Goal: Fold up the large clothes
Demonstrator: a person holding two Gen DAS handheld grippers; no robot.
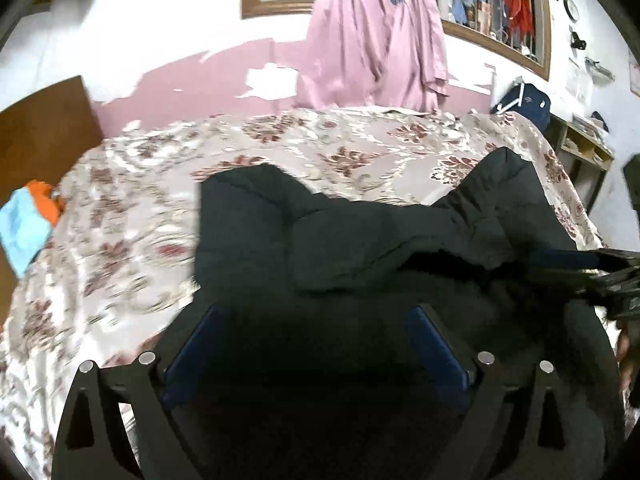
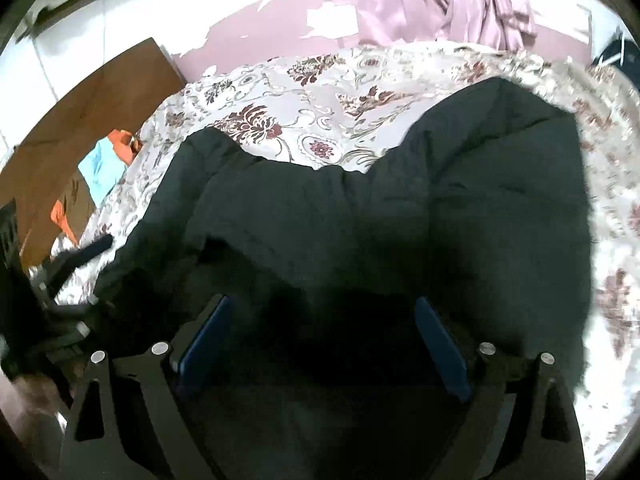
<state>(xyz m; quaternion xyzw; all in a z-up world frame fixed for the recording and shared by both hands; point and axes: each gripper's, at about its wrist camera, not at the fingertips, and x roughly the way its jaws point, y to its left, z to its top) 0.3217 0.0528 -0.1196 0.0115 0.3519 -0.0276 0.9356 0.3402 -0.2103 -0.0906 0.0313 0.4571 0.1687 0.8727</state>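
A large dark padded garment [image 1: 320, 220] lies spread on the floral bedspread [image 1: 132, 240], its far edge bunched into two humps. My left gripper [image 1: 316, 316] hovers over the garment's near part, open wide, and its blue pads [image 1: 192, 344] press on nothing. In the right wrist view the same garment [image 2: 360, 220] fills the middle. My right gripper [image 2: 322, 304] stands open over it, blue pads [image 2: 440, 344] far apart and clear of the cloth. The right gripper [image 1: 600, 268] also shows at the right edge of the left wrist view. The left gripper [image 2: 68, 264] shows at the left edge of the right wrist view.
A brown wooden board [image 1: 40, 128] stands at the bed's left end, with a light blue cloth [image 1: 20, 228] and an orange cloth [image 1: 40, 196] beside it. A pink curtain [image 1: 376, 40] hangs behind the bed. A blue bag [image 1: 524, 100] and a shelf [image 1: 580, 148] stand at the far right.
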